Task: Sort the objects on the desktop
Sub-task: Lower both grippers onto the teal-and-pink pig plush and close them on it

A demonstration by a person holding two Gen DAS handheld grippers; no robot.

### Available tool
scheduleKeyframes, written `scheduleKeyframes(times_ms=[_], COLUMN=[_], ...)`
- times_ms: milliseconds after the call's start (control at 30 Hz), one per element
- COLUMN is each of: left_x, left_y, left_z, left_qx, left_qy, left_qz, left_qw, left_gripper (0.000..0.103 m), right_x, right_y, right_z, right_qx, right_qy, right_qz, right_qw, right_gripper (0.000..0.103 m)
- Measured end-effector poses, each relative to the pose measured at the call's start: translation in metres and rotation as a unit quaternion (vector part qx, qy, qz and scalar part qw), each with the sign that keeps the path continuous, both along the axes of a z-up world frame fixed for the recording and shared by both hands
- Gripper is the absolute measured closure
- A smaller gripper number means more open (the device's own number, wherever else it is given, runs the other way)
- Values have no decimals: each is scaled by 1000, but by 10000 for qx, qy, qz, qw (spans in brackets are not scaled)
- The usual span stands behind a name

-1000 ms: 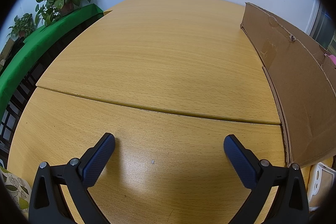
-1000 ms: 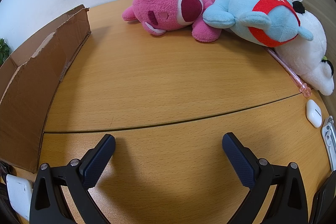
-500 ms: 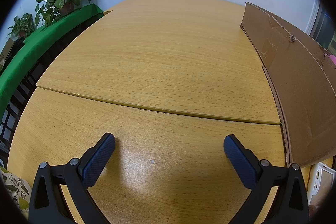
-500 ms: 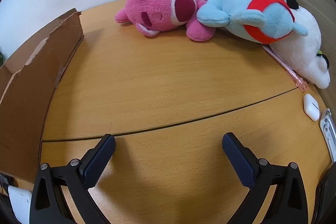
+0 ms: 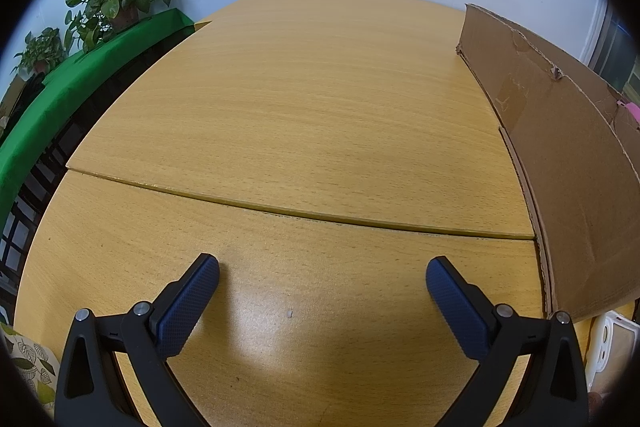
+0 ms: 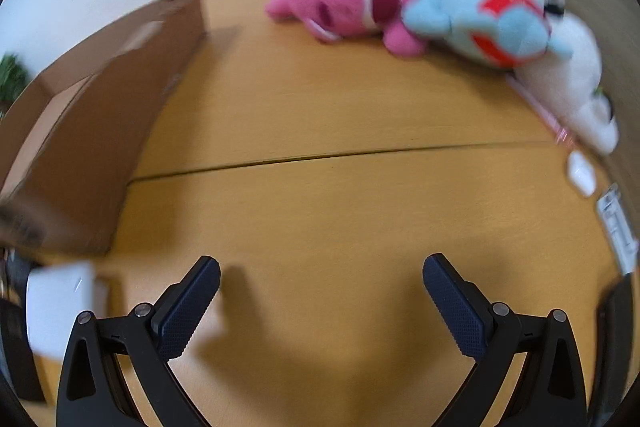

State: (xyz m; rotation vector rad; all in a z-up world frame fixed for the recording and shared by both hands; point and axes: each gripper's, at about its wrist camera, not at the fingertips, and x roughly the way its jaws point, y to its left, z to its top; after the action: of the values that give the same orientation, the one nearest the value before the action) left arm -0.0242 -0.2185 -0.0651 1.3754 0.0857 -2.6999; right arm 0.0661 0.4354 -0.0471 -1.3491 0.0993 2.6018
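Note:
In the blurred right wrist view a pink plush toy [image 6: 352, 7], a light-blue plush with red [image 6: 488, 23] and a white plush [image 6: 572, 83] lie at the far right of the wooden table [image 6: 320, 115]. A thin pink pen [image 6: 544, 111] and a small white case [image 6: 581, 173] lie near the right edge. My right gripper [image 6: 320, 273] is open and empty over bare wood, well short of the toys. My left gripper [image 5: 322, 273] is open and empty above bare wood in the left wrist view.
A cardboard box wall stands right of the left gripper [image 5: 560, 163] and left of the right gripper [image 6: 88, 131]. A white object [image 6: 60, 303] lies at its near corner, also in the left wrist view [image 5: 612, 347]. Potted plants [image 5: 120, 3] on a green ledge stand beyond the table's left edge.
The right wrist view has swung: the plush toys and box shifted right in the frame and the picture is now motion-blurred. The left gripper has not moved.

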Motion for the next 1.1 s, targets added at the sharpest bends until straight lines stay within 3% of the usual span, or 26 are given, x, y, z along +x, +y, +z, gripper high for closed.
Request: scheduleKeyframes(times_ms=[133, 267, 367, 467, 600, 700, 767, 833, 967, 1000, 1033, 1100], left_x=[20, 64, 103, 129, 141, 137, 131, 130, 123, 123, 122, 123], left_y=[5, 17, 38, 67, 101, 116, 121, 126, 120, 120, 118, 115], left_z=[11, 63, 101, 114, 99, 74, 57, 44, 36, 34, 34, 34], left_qx=[-113, 134, 490, 1061, 1792, 1871, 1949, 2073, 2415, 2408, 2430, 2502], left_qy=[231, 798, 1039, 854, 370, 60, -165, -262, -252, -292, -307, -338], left_qz=[3, -271, -725, -1434, -2012, -2134, -2182, -2285, -2297, -2253, -2229, -2231], left_qw=[9997, 9964, 9907, 9802, 9623, 9589, 9561, 9508, 9425, 9436, 9436, 9415], left_gripper=[0, 0, 0, 0, 0, 0, 1, 1, 1, 1, 1, 1], right_x=[16, 22, 28, 40, 56, 69, 76, 82, 77, 74, 78, 91], right_y=[-28, -57, -100, -158, -247, -300, -320, -342, -363, -371, -376, -384], right_z=[24, 62, 88, 105, 108, 97, 87, 75, 52, 42, 39, 40], right_qx=[196, -197, -161, -55, -45, -119, -294, -505, -696, -1121, -1190, -808], right_qy=[383, 749, 991, 1137, 1117, 902, 704, 440, 45, -333, -396, -207], right_qz=[333, 824, 1542, 2544, 3792, 4521, 4810, 4959, 4943, 5085, 5141, 5248], right_qw=[9985, 9936, 9829, 9604, 9186, 8873, 8734, 8658, 8665, 8531, 8485, 8472], right_gripper=[0, 0, 0, 0, 0, 0, 0, 0, 2, 5, 3, 3])
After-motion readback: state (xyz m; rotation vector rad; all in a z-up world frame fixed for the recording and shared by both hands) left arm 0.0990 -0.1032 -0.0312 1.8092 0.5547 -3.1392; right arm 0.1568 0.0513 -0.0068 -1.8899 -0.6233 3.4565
